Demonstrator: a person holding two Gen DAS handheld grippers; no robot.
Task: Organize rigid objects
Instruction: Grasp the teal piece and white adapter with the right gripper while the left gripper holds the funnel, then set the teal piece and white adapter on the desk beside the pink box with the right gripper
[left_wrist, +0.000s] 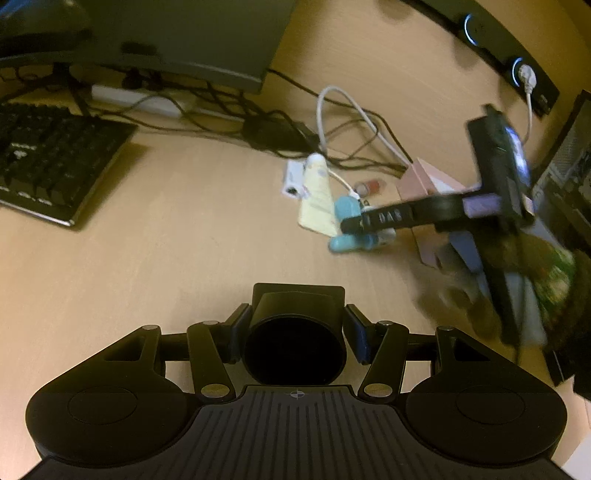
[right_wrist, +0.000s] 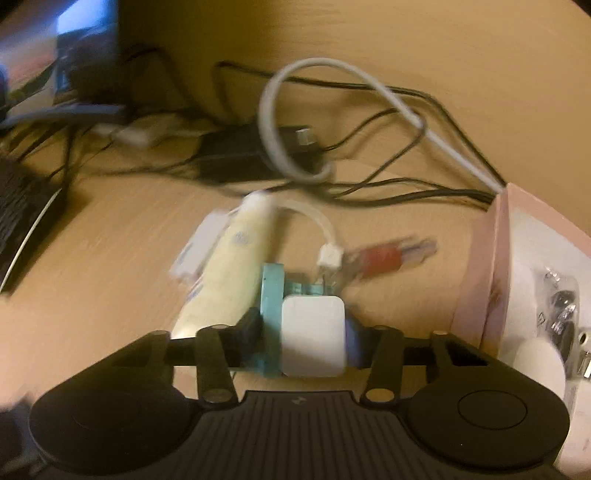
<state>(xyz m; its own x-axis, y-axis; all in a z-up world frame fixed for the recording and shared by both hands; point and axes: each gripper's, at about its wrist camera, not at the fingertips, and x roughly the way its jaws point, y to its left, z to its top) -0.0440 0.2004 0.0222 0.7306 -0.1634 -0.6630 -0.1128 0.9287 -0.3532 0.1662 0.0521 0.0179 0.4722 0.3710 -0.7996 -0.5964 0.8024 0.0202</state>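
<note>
The right gripper (right_wrist: 295, 332) has its jaws around 2 things at once: a white square plastic charger block (right_wrist: 314, 336) and a teal plastic holder (right_wrist: 271, 295) standing against it. Both lie on the light wooden desk (right_wrist: 110, 258), low in the right wrist view at about 6 o'clock. The pads seem to press on their sides, so I judge it is gripping them, though blur makes this not fully sure.

The charger block looks light, stiff and smooth, so it may slip; its flat opposite sides are the best place to hold. A thin white cable (right_wrist: 325, 229) leaves it toward 12 o'clock and can pull back. Just beside, at 10 o'clock, lies a pale yellow soft tube (right_wrist: 229, 273).

The left gripper (left_wrist: 295, 332) holds a black round cylinder (left_wrist: 295, 343) between its pads, near the bottom centre of its own view. The pink cardboard box (right_wrist: 491, 266) stands at 3 o'clock and looks like a place for the things.
</note>
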